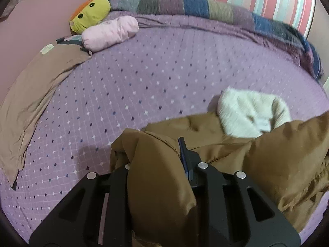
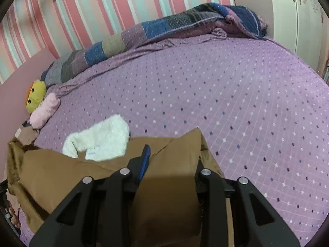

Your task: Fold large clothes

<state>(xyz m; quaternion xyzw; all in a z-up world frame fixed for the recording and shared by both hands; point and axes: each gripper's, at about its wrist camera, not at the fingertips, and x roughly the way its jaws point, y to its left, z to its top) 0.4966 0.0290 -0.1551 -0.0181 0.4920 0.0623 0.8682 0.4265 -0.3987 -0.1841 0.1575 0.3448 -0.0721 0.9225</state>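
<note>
Brown fabric of a fleece-lined jacket point(image 1: 164, 185) was bunched between the fingers of the left gripper point(image 1: 162, 160), which were clamped on it, above the purple bedspread point(image 1: 144, 82); its white lining point(image 1: 246, 113) lay just beyond. From the right wrist, the right gripper point(image 2: 166, 164) likewise pinched the jacket, with a striped blanket point(image 2: 164, 28) well apart by the wall.

Left gripper point(image 1: 156, 156) with one finger hidden under the brown coat point(image 1: 267, 148), right gripper point(image 2: 170, 160) the same, white fur point(image 1: 246, 113) blurry, coat cut off at picture edge
</note>
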